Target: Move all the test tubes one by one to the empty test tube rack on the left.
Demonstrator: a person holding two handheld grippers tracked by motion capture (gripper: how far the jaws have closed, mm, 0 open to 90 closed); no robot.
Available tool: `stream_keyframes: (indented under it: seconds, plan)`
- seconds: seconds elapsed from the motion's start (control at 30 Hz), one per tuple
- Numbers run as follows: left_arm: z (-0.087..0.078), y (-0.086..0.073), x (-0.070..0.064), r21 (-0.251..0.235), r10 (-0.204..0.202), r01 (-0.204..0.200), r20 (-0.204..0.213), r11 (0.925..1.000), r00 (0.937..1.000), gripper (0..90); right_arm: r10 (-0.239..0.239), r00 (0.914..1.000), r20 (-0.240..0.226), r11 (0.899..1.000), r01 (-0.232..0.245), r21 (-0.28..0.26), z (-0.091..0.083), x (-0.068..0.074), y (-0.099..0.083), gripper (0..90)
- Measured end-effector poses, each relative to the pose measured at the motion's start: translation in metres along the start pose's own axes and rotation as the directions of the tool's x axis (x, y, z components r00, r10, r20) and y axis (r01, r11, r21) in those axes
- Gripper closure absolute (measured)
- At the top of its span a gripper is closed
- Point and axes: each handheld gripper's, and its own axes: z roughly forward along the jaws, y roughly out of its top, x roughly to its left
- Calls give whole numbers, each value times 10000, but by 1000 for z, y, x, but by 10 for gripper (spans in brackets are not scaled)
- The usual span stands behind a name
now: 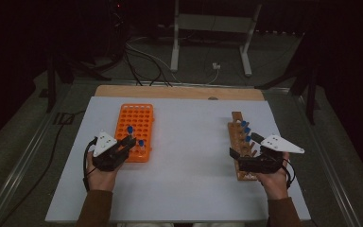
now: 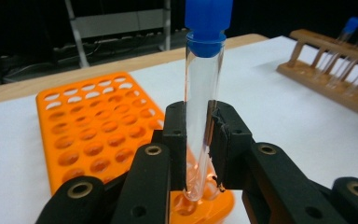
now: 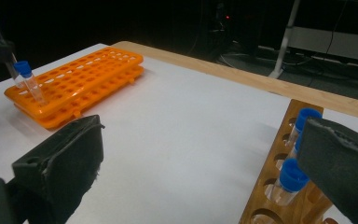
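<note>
- High view: your left hand-held gripper [image 1: 131,140] sits at the near end of the orange rack [image 1: 134,124]; your right hand-held gripper [image 1: 236,153] hovers by the wooden rack [image 1: 238,142]. Tubes are too small here to judge seating.
- Left gripper view: jaws clamped mid-body on the capped tube [image 2: 201,93], its bottom at a rack hole. Light, slick, probably brittle: grip the barrel gently, not the cap. Tube tip hidden by the jaws.
- Right gripper view: jaws apart, empty. Wooden rack cut off at the frame edge.

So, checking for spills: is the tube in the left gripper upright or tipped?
Upright: the test tube stands vertical, blue cap up, clamped in the left gripper over the orange rack.
</note>
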Motion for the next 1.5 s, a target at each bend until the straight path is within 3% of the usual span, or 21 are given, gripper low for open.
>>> stream_keyframes:
  seconds: [0.5,0.67,0.93,1.0,1.37,1.5]
  plan:
    - [21,-21,4,790,9,-15,72,9969,10000,779,-34,10000,-63,10000,34,37,0,0,-2,7]
    - [24,-27,4,1359,206,-219,110,9905,9997,778,-60,9999,-134,10000,60,36,1,1,-2,8]
    - [26,-29,1,1770,524,-532,95,9828,9986,783,-25,9999,-121,10000,26,42,0,0,-3,8]
    - [27,-30,-1,1989,675,-677,81,9777,9977,784,-28,9999,-117,10000,29,55,0,0,-3,8]
    - [25,-33,0,1904,555,-559,75,9801,9984,782,-21,9999,-141,9999,23,110,3,0,-4,8]
    - [24,-35,0,1769,161,-201,237,9840,9996,743,-10,9999,-100,9999,11,107,3,0,-4,8]
